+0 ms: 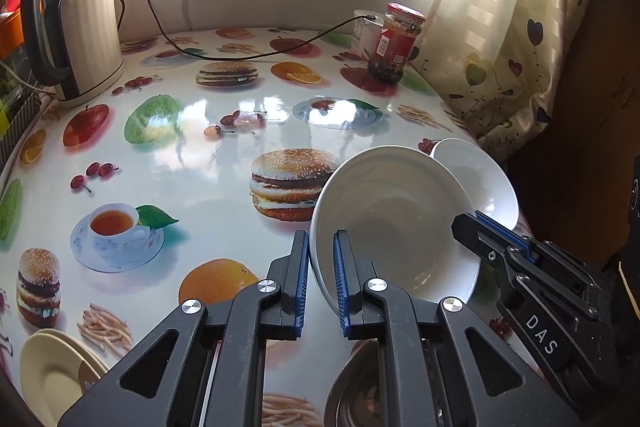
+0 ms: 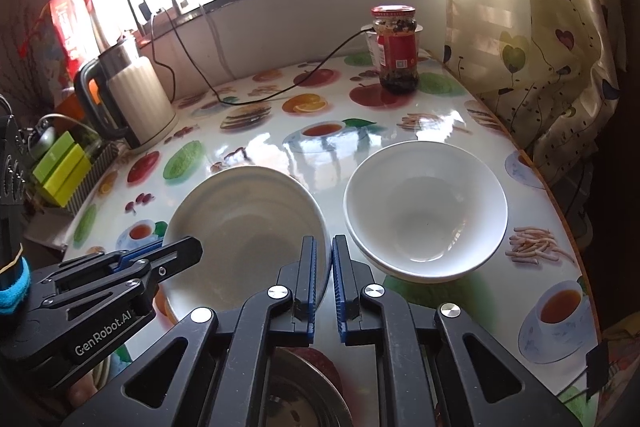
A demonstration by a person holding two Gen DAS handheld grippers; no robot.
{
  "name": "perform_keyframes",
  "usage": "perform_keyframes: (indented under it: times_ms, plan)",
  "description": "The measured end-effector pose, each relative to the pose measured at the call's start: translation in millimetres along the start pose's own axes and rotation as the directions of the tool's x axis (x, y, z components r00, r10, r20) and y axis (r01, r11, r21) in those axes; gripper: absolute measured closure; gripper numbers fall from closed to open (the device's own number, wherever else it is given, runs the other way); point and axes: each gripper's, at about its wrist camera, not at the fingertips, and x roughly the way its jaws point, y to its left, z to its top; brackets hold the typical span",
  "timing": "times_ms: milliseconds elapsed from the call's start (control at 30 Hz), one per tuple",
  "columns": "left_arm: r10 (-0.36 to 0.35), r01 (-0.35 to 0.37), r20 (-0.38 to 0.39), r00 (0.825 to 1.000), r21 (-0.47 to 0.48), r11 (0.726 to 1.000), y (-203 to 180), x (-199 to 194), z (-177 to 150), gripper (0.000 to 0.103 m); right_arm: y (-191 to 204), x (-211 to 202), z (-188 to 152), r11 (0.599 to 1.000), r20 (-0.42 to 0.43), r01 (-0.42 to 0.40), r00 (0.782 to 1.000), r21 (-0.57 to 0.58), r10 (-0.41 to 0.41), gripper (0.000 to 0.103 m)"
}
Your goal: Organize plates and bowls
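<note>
White glazed ceramic, the near bowl (image 2: 248, 227) hangs tilted above the glossy printed tablecloth (image 1: 192, 155), pinched at opposite rims by the left gripper (image 1: 321, 267) and the right gripper (image 2: 324, 271), each clamped narrow on the thin wall. It looks stiff, fairly heavy, slick and breakable (a rim pinch on glaze could slip), so a two-sided hold suits it. A second bowl (image 2: 426, 211) rests just beside it on the right, probably its nesting place.
</note>
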Motion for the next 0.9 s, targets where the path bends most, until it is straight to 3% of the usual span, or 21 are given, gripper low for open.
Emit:
perform_keyframes:
  times_ms: [900]
  plan:
    - [-0.048,0.045,0.082,0.995,0.041,0.998,-14,-61,-19,0.090,16,-77,-17,1.000,0.101,0.014,0.995,-0.006,-0.013,0.094]
